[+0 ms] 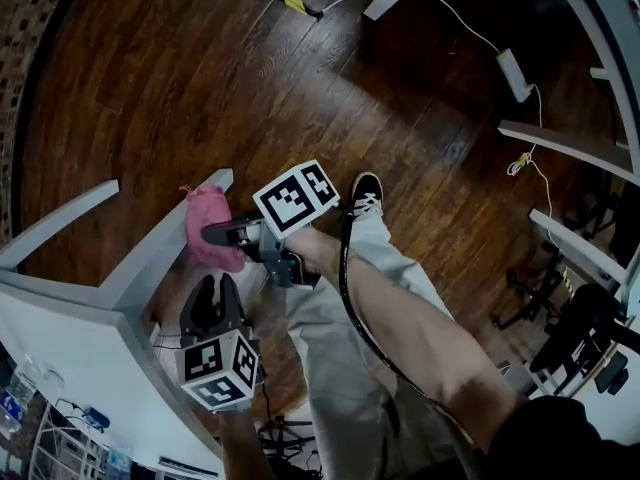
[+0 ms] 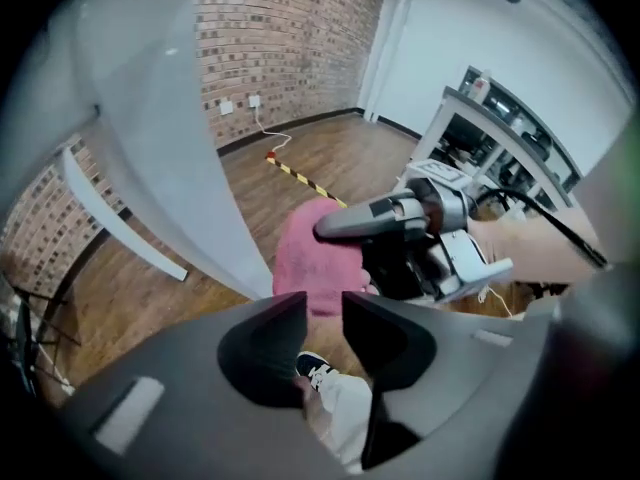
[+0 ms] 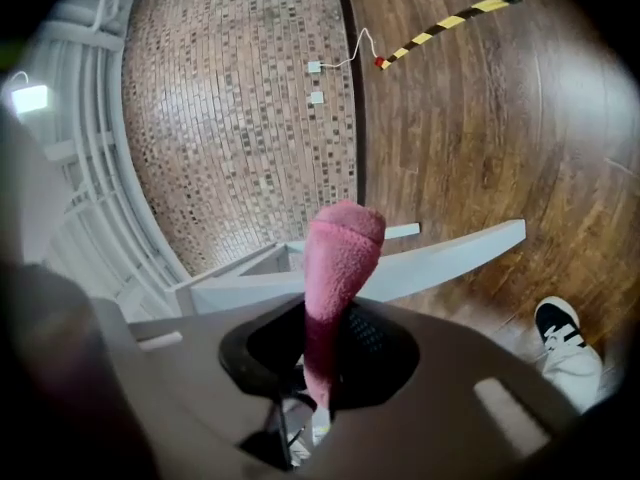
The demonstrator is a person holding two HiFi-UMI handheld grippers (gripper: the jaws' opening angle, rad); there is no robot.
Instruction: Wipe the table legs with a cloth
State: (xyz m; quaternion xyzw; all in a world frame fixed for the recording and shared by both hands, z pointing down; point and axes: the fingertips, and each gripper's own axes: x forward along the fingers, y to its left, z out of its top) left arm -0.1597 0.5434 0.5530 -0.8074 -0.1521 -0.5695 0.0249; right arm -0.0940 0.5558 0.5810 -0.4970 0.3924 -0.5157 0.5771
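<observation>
**A:** Forearm (image 1: 420, 338) comes in closest, from 4 o'clock in the head view. What is at the end of it?

**B:** That arm carries the right gripper (image 1: 215, 234), aimed at 9 o'clock. Its jaws are pinched on the pink cloth (image 1: 208, 223), which its own view shows clamped low down, with the rounded free end standing up at 12 o'clock.

**A:** And where does the cloth sit?

**B:** It sits on the 3 o'clock side of the white leg (image 1: 165, 253), nearer the foot than the bench (image 1: 60, 348). It looks pressed against that face, though I cannot swear to contact.

**A:** So which step is this?

**B:** I judge it to be mid-wipe on this leg, with the other legs not yet done.

**A:** Which way do things run?

**B:** The leg's long axis goes from 7 o'clock at the bench corner to 1 o'clock at its foot. The cloth's long axis runs roughly 12 to 6, across the line of the right gripper and close to the leg's own line.

**A:** What about the left gripper (image 1: 213, 290)?

**B:** It sits at 6 o'clock of the cloth and points toward 12. Its jaws are a little apart, with nothing between them.

**A:** And the next move?

**B:** It probably calls for a slide along the leg's length with sideways pressure. Then the wrist must turn to reach the hidden faces. The grip has to be firm, or the cloth may drag out.
</observation>
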